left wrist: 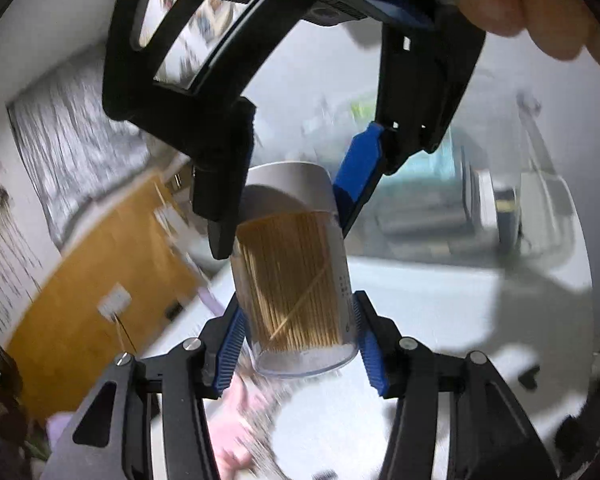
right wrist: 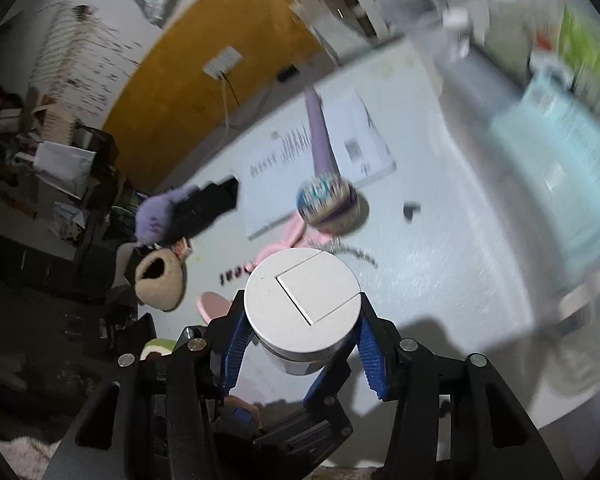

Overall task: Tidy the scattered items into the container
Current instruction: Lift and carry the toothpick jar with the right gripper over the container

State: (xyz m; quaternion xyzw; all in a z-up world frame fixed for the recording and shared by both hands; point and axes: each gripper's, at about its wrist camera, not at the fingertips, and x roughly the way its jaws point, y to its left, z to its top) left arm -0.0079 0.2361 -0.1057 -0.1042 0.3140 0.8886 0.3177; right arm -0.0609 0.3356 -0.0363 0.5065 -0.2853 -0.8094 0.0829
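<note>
A clear toothpick jar (left wrist: 296, 272) with a white lid is up in the air above the white table. My left gripper (left wrist: 296, 320) is shut on its clear lower body, blue pads (left wrist: 230, 344) pressing on both sides. My right gripper (left wrist: 288, 200) comes in from above and is shut on the lid end. In the right wrist view the white lid (right wrist: 302, 292) fills the space between my right gripper's (right wrist: 302, 308) pads. The left gripper's fingers (right wrist: 324, 384) show under the jar. A blurred clear bin (right wrist: 560, 152) with teal contents stands at the right.
Scattered on the white table (right wrist: 440, 280) are a colourful round object (right wrist: 326, 204), a lilac tube (right wrist: 320, 136), a white leaflet (right wrist: 340, 148), pink items (right wrist: 284, 240), a thin chain (right wrist: 356, 254), a small black piece (right wrist: 411, 211) and a beige slipper (right wrist: 160, 284). A person's fingers (left wrist: 520, 8) hold the right gripper.
</note>
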